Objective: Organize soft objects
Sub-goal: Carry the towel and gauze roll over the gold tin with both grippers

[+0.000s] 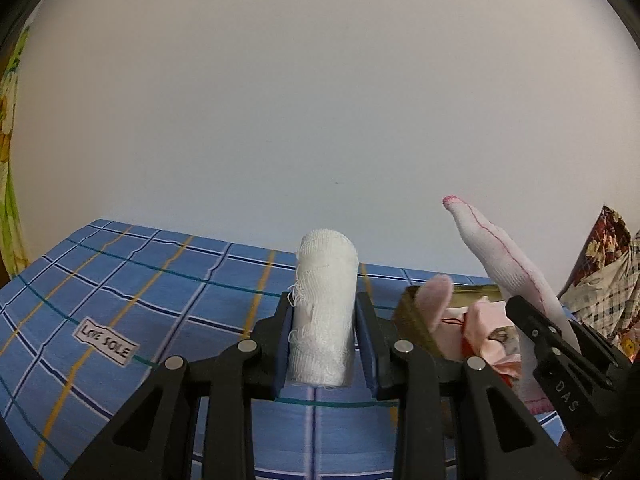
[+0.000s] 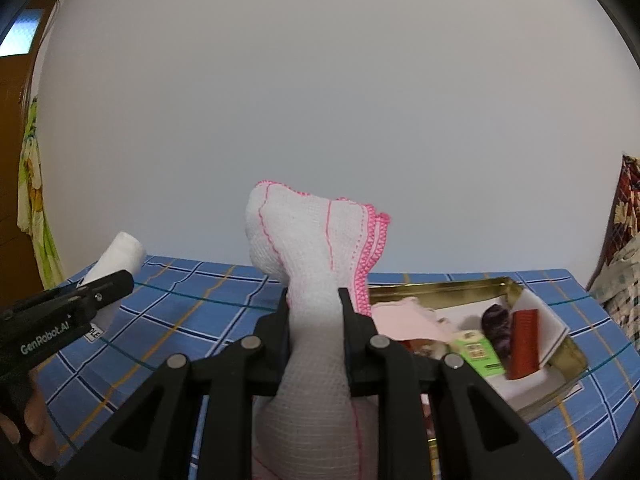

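My left gripper (image 1: pixel 324 320) is shut on a white gauze roll (image 1: pixel 325 312), held upright above the blue checked cloth (image 1: pixel 140 280). My right gripper (image 2: pixel 314 320) is shut on a white cloth with pink stitched edges (image 2: pixel 312 248), bunched and sticking up between the fingers. In the left wrist view that cloth (image 1: pixel 516 264) and the right gripper (image 1: pixel 556 360) show at the right. In the right wrist view the gauze roll (image 2: pixel 116 264) and the left gripper (image 2: pixel 72 312) show at the left.
A gold metal tin (image 2: pixel 568 356) lies on the cloth to the right, holding a pink cloth (image 2: pixel 408 320), a green carton (image 2: pixel 478 350), a red roll (image 2: pixel 524 342) and purple yarn (image 2: pixel 498 322). A plain wall stands behind. Patterned fabric (image 1: pixel 604 280) lies far right.
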Available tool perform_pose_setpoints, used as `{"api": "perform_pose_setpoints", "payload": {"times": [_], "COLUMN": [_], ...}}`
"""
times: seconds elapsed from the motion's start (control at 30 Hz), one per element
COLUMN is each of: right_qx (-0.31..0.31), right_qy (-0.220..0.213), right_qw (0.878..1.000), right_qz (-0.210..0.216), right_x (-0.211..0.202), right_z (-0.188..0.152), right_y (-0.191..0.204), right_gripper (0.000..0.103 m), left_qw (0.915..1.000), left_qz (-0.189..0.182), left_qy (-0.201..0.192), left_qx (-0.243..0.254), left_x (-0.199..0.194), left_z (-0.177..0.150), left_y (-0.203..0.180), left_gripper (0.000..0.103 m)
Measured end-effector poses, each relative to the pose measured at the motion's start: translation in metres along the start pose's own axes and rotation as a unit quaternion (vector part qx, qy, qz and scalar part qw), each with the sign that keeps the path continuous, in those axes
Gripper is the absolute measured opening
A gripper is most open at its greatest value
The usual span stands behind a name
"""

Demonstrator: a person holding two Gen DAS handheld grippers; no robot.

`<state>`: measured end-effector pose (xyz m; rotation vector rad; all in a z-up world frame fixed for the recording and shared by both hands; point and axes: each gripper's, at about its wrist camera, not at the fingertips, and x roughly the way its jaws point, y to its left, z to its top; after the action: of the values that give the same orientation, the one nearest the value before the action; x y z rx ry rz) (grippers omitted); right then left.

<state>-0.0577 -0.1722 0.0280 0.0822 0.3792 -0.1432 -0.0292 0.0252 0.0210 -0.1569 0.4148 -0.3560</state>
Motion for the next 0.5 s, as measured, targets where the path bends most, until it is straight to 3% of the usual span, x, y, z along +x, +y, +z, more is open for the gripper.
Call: {"api": "perform_pose_setpoints", "payload": {"times": [0.5], "right_qx": [-0.002], "right_qy": [-0.002], "right_qw": [0.999], "right_qz": [-0.051], "right_x": [-0.005], "right_z": [0.005], "right_y": [-0.06], "right_gripper": [0.02], "left_qw": [0.9989], "left_qz": [-0.039], "left_qy": [0.008], "left_qx": [0.025], "left_x": [0.025], "left_z": [-0.003], "left_y": [-0.073], "left_gripper": [0.032]}}
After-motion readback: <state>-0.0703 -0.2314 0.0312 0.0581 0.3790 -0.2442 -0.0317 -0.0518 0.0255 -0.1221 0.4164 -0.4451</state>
